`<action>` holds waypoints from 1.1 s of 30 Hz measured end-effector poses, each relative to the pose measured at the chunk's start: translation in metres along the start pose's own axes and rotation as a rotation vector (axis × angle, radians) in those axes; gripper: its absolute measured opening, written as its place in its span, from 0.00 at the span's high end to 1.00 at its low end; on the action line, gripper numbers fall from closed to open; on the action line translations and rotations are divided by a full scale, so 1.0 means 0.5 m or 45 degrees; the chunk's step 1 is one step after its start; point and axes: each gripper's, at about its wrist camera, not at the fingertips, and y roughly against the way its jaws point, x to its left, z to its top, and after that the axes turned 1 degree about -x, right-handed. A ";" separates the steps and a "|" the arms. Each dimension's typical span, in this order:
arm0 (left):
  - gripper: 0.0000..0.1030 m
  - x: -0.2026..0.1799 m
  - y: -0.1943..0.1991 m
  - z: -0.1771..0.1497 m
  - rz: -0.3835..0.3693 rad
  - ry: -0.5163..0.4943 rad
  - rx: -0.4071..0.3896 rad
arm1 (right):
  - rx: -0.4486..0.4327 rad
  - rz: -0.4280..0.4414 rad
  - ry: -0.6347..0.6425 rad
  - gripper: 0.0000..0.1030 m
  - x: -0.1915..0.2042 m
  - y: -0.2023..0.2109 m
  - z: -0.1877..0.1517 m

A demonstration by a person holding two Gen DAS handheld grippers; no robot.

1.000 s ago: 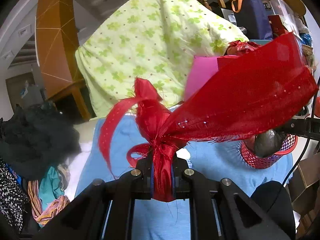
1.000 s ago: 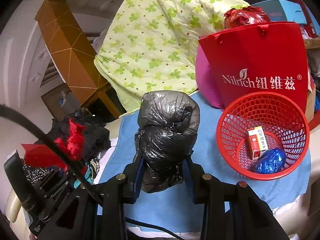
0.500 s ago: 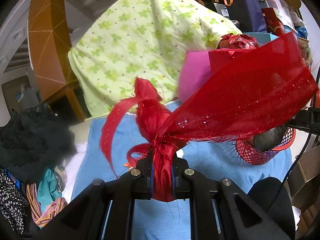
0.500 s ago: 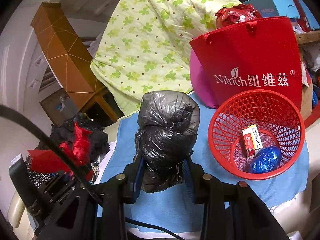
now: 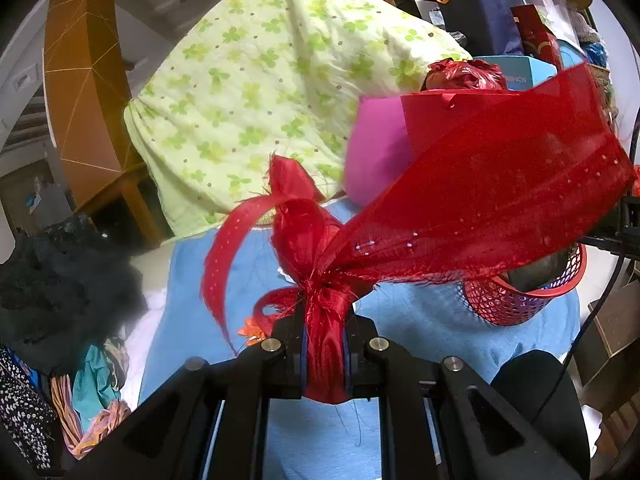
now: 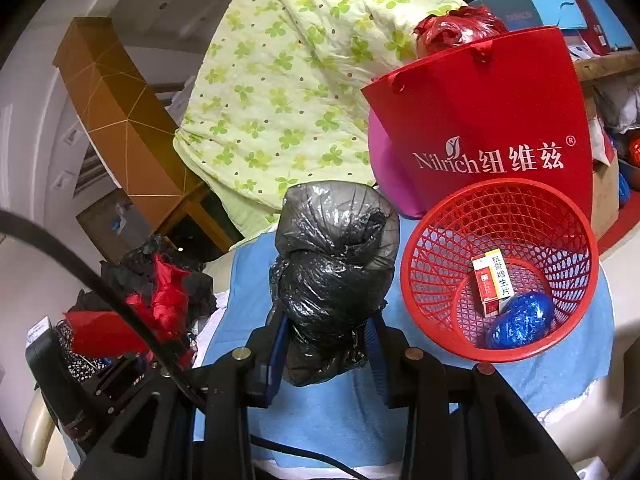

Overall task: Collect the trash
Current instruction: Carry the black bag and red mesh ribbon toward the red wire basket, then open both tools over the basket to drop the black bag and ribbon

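Observation:
My left gripper [image 5: 325, 354] is shut on a red mesh ribbon bow [image 5: 440, 208], whose wide tail fans out to the right and hides part of the red basket [image 5: 516, 304]. My right gripper [image 6: 326, 344] is shut on a crumpled black plastic bag [image 6: 334, 272], held above the blue cloth [image 6: 336, 412] just left of the red mesh basket [image 6: 440, 264]. A small red-and-white box [image 6: 490, 280] and a blue wrapper ball [image 6: 520, 320] lie in the basket. The left gripper with its ribbon [image 6: 132, 320] shows at the lower left of the right wrist view.
A red paper bag [image 6: 492, 128] and a pink cushion [image 5: 372, 152] stand right behind the basket. A green-patterned quilt [image 5: 256, 92] is piled at the back. Dark clothes [image 5: 60, 292] are heaped at the left. A small orange scrap [image 5: 250, 328] lies on the blue cloth.
The basket has come closer to the middle of the right wrist view, and the black bag now stands nearer its rim. The left gripper's view shifted slightly; both grips stay the same.

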 end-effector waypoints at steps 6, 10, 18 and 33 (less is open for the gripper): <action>0.87 -0.007 -0.002 0.003 -0.014 -0.012 0.002 | -0.012 -0.005 -0.023 0.63 -0.014 0.010 0.003; 0.87 -0.013 -0.003 0.004 -0.023 -0.024 0.004 | -0.019 -0.013 -0.038 0.63 -0.024 0.014 0.005; 0.87 -0.026 -0.010 0.005 -0.042 -0.044 0.015 | -0.036 -0.032 -0.077 0.63 -0.051 0.023 0.008; 0.87 -0.063 -0.025 0.038 -0.231 -0.046 -0.010 | -0.156 -0.152 -0.234 0.63 -0.167 0.078 0.039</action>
